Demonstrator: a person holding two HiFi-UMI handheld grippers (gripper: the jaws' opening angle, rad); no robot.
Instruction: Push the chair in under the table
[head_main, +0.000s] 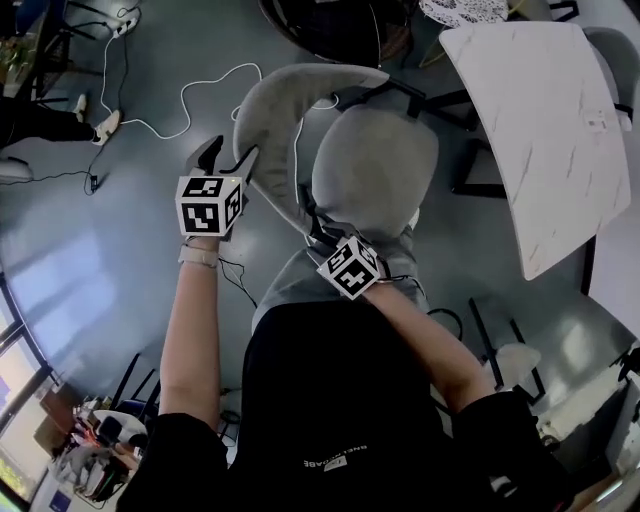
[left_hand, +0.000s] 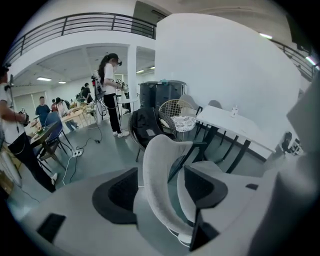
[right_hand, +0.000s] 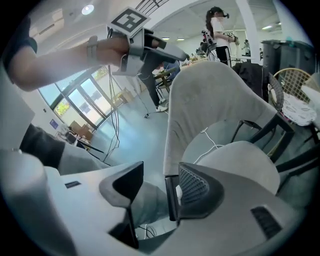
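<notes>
The grey chair has a curved backrest (head_main: 290, 110) and a round seat (head_main: 375, 170); it stands left of the white marble-topped table (head_main: 545, 130), turned away from me. My left gripper (head_main: 228, 158) straddles the backrest's left end. In the left gripper view the backrest edge (left_hand: 160, 175) runs between the two dark pads (left_hand: 122, 192) with a gap on each side, so the gripper is open. My right gripper (right_hand: 157, 192) is open too. Its marker cube (head_main: 350, 267) sits low behind the backrest's middle, and the backrest's lower edge (right_hand: 172, 150) lies just inside its right jaw.
White cables (head_main: 190, 100) snake across the grey floor left of the chair. A black chair (left_hand: 147, 127), a wire chair (left_hand: 175, 112) and dark bins (left_hand: 160, 92) stand beyond the table. People (left_hand: 111, 95) stand further back. A second white tabletop (head_main: 620, 260) is at the right.
</notes>
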